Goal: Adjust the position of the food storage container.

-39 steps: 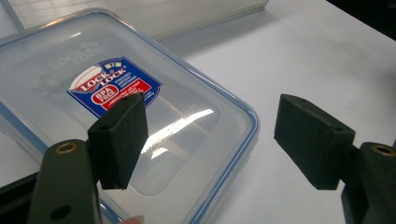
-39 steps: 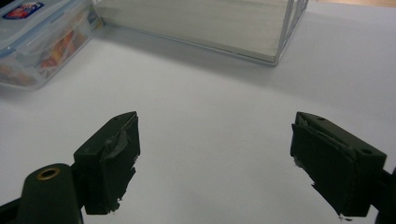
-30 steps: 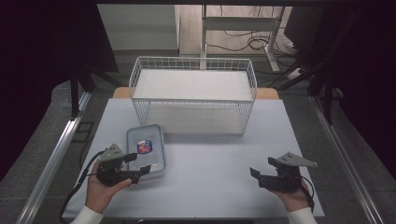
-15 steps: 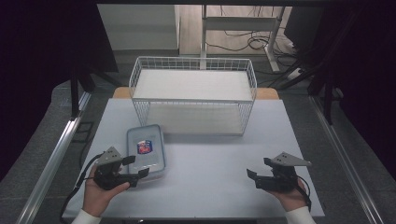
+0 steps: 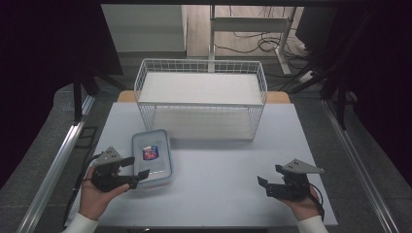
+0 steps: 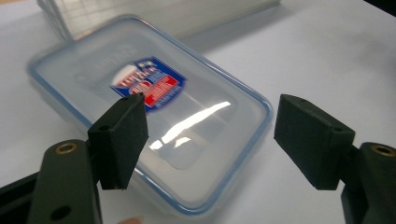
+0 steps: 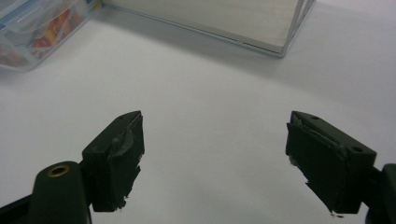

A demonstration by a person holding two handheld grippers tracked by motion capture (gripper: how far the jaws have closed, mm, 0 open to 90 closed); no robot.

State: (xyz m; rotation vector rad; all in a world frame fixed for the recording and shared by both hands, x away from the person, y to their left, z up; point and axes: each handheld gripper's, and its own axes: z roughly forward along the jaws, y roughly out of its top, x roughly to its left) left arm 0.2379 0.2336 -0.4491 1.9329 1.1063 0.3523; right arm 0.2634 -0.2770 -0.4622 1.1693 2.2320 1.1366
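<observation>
A clear plastic container (image 5: 152,158) with a blue-rimmed lid and a red and blue label lies flat on the white table (image 5: 218,194), left of centre. My left gripper (image 5: 137,167) is open at the container's near left corner, its jaws pointing over the lid edge. In the left gripper view the container (image 6: 187,93) lies just beyond and below the wide-apart jaws of the left gripper (image 6: 210,140), and nothing is between them. My right gripper (image 5: 269,174) is open over bare table at the near right. In its own view the right gripper (image 7: 215,154) is empty.
A white wire basket (image 5: 201,103) stands at the back middle of the table; its corner (image 7: 285,51) and the container (image 7: 32,28), with colourful contents, appear in the right gripper view. A bare stretch of table lies between the two hands. Dark floor and metal rails flank the table.
Both hands have shifted only slightly. The container lies where it was, and both pairs of jaws stand as wide as before.
</observation>
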